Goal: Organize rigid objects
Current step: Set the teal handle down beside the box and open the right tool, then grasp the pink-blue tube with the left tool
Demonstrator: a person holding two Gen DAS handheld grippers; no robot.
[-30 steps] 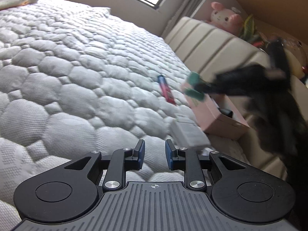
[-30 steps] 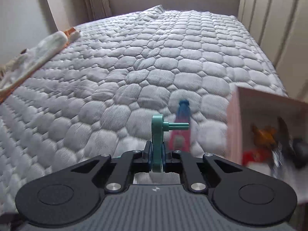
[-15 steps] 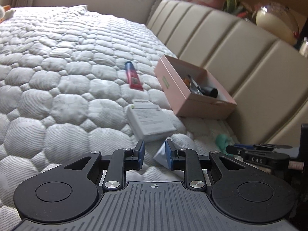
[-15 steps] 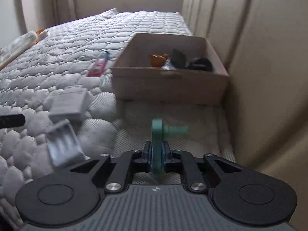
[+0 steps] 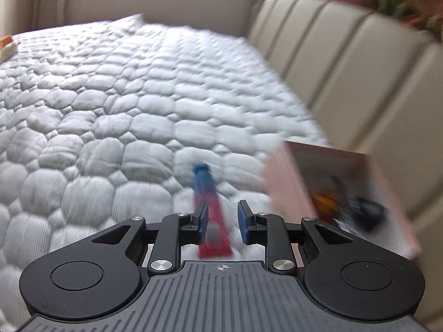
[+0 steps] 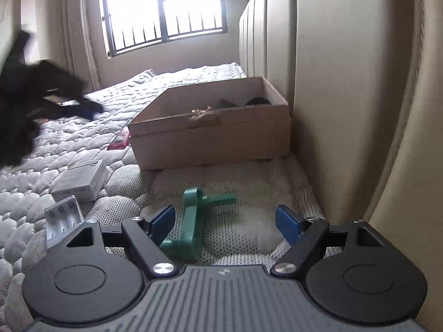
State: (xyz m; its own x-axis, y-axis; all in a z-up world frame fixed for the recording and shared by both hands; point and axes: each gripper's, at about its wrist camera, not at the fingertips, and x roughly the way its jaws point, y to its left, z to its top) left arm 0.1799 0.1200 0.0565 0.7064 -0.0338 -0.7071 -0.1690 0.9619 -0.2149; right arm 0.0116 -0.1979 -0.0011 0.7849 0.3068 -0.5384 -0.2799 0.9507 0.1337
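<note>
My right gripper (image 6: pixel 225 218) hangs low over the mattress, its jaws opening wide. A green plastic piece with a side peg (image 6: pixel 193 221) lies on the mattress between them, close to the left finger (image 6: pixel 163 221), and no pad presses on it. Beyond it stands the open cardboard box (image 6: pixel 210 141) with small items inside. My left gripper (image 5: pixel 223 221) hovers over a flat red-and-blue strip (image 5: pixel 206 191), its jaws a narrow gap apart and gripping nothing. The pink box (image 5: pixel 288 191) sits just right of the strip. The left wrist view is blurred.
A white carton (image 6: pixel 80 179) and a grey battery holder (image 6: pixel 62 218) lie left of the green piece. The red strip (image 6: pixel 119 141) rests against the box's left corner. The padded headboard (image 6: pixel 346 110) walls the right side. The quilted mattress (image 5: pixel 110 110) stretches to the window.
The right gripper came down in front of the box and opened, and the green piece left its pads for the mattress. The left gripper swung over to the red-and-blue strip by the box.
</note>
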